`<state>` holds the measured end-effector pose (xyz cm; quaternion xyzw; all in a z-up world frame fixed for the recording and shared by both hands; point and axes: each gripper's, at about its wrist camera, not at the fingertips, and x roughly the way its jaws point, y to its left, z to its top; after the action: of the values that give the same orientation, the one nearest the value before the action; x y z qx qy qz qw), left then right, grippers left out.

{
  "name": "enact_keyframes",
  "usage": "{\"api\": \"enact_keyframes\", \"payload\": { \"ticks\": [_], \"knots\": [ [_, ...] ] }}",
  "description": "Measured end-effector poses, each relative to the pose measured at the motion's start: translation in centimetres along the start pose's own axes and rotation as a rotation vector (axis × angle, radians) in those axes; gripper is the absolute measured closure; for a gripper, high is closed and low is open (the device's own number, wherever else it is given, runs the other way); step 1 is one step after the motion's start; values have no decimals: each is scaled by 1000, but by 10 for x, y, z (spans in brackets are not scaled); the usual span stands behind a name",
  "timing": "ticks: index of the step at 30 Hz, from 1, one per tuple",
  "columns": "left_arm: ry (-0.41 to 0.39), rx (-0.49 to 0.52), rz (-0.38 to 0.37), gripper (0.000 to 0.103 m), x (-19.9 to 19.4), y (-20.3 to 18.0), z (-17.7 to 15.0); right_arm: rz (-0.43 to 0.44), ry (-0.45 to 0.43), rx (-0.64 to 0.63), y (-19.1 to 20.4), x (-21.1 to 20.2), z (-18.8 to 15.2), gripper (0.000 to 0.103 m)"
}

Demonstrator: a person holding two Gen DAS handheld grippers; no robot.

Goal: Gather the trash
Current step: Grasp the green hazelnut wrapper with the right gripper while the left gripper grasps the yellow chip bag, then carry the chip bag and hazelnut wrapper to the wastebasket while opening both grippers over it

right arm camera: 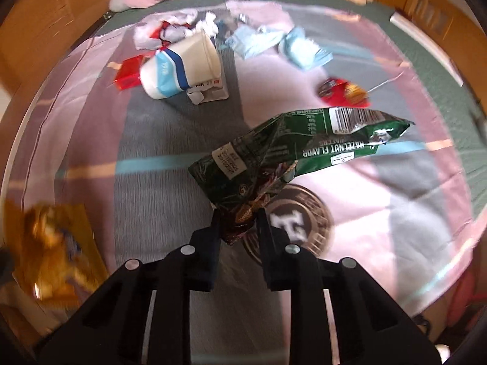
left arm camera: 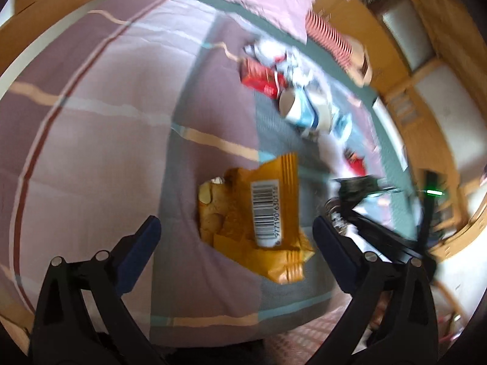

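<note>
Your left tongs (left arm camera: pixel 236 231) are wide open right over the orange wrapper (left arm camera: pixel 254 213) on the bed (left arm camera: pixel 91 121), its long side pointing away from you, while your right tongs (right arm camera: pixel 239 217) pinch the green wrapper (right arm camera: pixel 292 149).

A bed (right arm camera: pixel 152 188) under a striped blanket carries an orange wrapper (left arm camera: pixel 258 213), paper cup (right arm camera: pixel 182 67), red packets (right arm camera: pixel 344 92) and crumpled tissues (right arm camera: pixel 182 24).

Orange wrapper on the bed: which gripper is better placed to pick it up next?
Left. The left gripper is open with the orange wrapper between its fingers, while the right gripper is already shut on a green wafer wrapper.
</note>
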<state>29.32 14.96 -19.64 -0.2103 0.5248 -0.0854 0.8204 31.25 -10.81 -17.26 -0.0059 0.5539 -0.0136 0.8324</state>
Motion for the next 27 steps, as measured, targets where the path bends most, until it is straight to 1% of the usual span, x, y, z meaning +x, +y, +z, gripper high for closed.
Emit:
{"api": "enact_keyframes", "payload": {
  "ticks": [2,4,5,6,7,8,9,10,11,12,13,14,17,18,19,20,22,24,27],
  "knots": [
    [15,28,37,4,14,-4,-1,-20,-39,-53,3,-21,-15,79],
    [17,53,67,9,22,-4,-3,-57,-81,-102,10,-37,-29,79],
    [19,71,82,23,26,-5,-4,-70,-105,-125,13,-44,-36,79],
    [22,84,80,33,27,-7,-5,-81,-138,-147,18,-53,-42,79],
    [19,96,54,39,25,-8,-5,-88,-167,-163,23,-61,-49,80],
    [15,109,37,54,23,-10,-5,-92,-188,-177,26,-66,-54,80],
    [2,139,20,68,18,-16,-6,-98,-210,-190,30,-72,-58,80],
    [-14,166,25,73,13,-20,-7,-101,-231,-199,34,-78,-61,80],
    [-37,192,44,73,8,-24,-9,-97,-245,-204,38,-83,-62,80],
    [-93,232,85,73,-3,-29,-11,-89,-264,-208,41,-89,-64,80],
    [-125,250,101,74,-10,-32,-12,-86,-283,-211,44,-96,-65,80],
    [-170,265,109,74,-21,-35,-13,-89,-309,-213,46,-103,-64,80],
    [-292,270,116,74,-53,-37,-15,-88,-364,-210,49,-119,-63,80],
    [-371,288,142,74,-72,-40,-19,-81,-383,-204,49,-124,-63,80],
    [-416,300,157,74,-83,-43,-22,-75,-398,-196,48,-129,-63,80],
    [-484,317,178,74,-98,-46,-26,-71,-411,-189,49,-134,-64,80],
    [-563,332,199,74,-115,-52,-29,-63,-436,-176,48,-140,-63,80],
    [-620,346,208,74,-131,-56,-35,-57,-447,-174,47,-143,-63,80],
    [-685,367,205,74,-146,-60,-42,-56,-452,-175,47,-145,-63,80]
  ]
}}
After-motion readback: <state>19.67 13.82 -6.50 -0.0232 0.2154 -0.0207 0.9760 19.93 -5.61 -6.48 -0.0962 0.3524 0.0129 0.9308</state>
